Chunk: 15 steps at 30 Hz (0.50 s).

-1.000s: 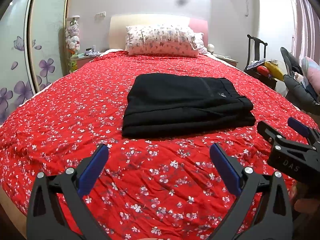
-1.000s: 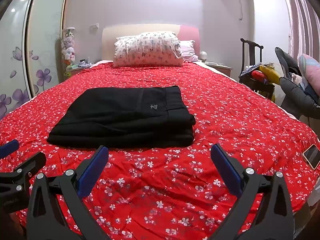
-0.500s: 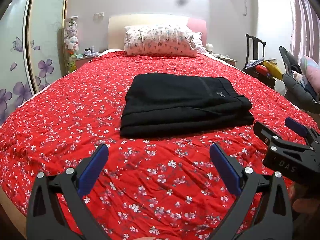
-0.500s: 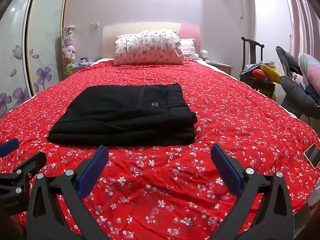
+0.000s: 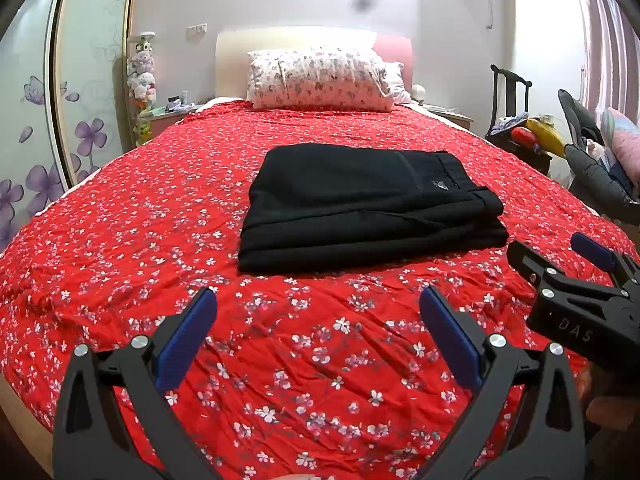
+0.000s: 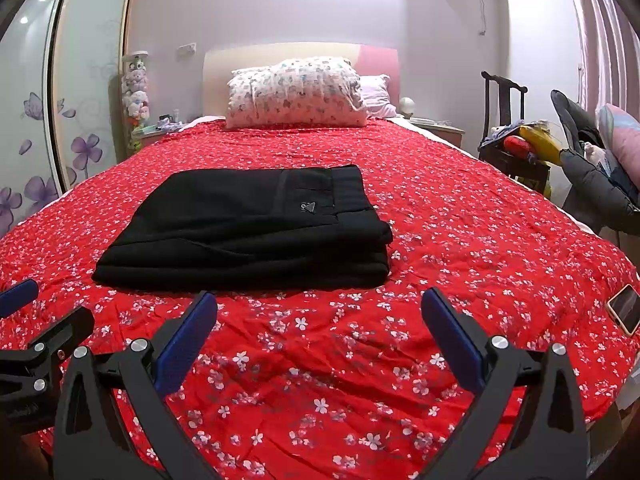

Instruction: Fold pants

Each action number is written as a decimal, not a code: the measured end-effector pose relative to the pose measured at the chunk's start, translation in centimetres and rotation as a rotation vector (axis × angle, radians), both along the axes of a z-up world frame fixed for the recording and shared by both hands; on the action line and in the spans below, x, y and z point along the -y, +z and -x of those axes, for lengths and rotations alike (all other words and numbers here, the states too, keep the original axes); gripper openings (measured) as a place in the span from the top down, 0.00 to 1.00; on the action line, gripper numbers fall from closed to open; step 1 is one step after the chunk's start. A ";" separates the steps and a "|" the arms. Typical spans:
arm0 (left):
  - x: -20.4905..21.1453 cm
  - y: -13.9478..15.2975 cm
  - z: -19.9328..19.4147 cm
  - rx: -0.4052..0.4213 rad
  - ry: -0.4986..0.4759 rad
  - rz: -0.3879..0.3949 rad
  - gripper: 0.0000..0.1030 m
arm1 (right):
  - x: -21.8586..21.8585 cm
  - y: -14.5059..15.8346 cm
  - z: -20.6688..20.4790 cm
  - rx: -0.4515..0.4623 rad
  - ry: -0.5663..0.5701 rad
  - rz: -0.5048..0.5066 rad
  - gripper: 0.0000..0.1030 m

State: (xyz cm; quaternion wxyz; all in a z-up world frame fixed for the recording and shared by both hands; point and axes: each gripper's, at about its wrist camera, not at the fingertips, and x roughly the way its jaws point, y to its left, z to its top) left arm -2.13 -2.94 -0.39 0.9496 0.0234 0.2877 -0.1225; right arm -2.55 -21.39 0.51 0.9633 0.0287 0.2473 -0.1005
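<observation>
Both grippers hang low over the near end of a bed, each with its blue-padded fingers spread wide and holding nothing. Ahead of the left gripper (image 5: 318,334) and slightly to its right lie the black pants (image 5: 368,204), already folded into a flat, squared stack of several layers. From the right gripper (image 6: 319,334) the same stack sits ahead and to its left, well clear of the fingertips. The waistband end, marked by a small pale logo, faces the right gripper's side; the smooth folded edge faces the left gripper's side.

The fabric looks soft, limp and fairly light, with a thick layered edge nearest the grippers. It would likely sag and slide open if lifted by one corner, so a sound hold would take all the layers together at the near edge, one gripper toward each end. The fold itself appears finished.

Beneath the pants spreads a red bedspread (image 5: 160,240) printed with small white flowers, lightly wrinkled. Far beyond, a patterned pillow (image 5: 320,80) rests against the headboard. A phone (image 6: 624,308) lies on the bedspread at the right gripper's far right. Off that side stands a dark chair (image 6: 504,120) piled with belongings.
</observation>
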 end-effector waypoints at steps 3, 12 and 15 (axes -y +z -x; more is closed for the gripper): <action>0.0 0.0 0.0 0.000 0.000 0.000 0.02 | 0.1 0.0 0.0 0.000 0.001 0.000 0.01; 0.0 0.0 0.0 0.000 -0.002 0.001 0.02 | 0.0 -0.1 0.0 -0.001 0.002 0.000 0.01; 0.0 0.0 0.0 0.000 -0.001 0.002 0.02 | 0.0 0.0 0.0 -0.001 0.001 -0.001 0.01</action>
